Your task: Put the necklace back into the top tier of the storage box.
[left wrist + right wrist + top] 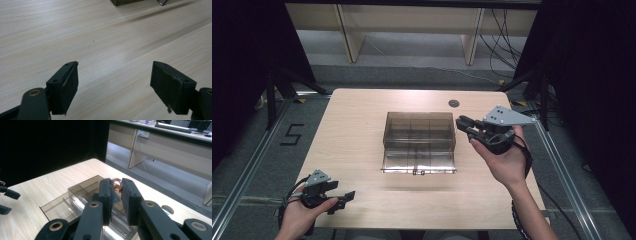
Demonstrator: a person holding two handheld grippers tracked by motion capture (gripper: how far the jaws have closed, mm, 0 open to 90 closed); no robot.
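A smoky clear compartment box (419, 131) lies mid-table with its lid folded open toward the person; it also appears in the right gripper view (72, 195). My right gripper (462, 124) hovers at the box's far right corner, pointing left. In its own view the right gripper (117, 185) is shut on a small copper-coloured ring (115, 184) pinched at the jaw tips above the box. My left gripper (341, 199) rests low near the table's front left edge. Its jaws stand wide open over bare wood (113, 75), holding nothing.
A round cable hole (454, 103) sits in the tabletop behind the box. Pale wooden furniture legs (349, 35) and loose cables (507, 35) lie beyond the far table edge. Dark curtains flank both sides. Metal floor rails (562, 170) run along the table.
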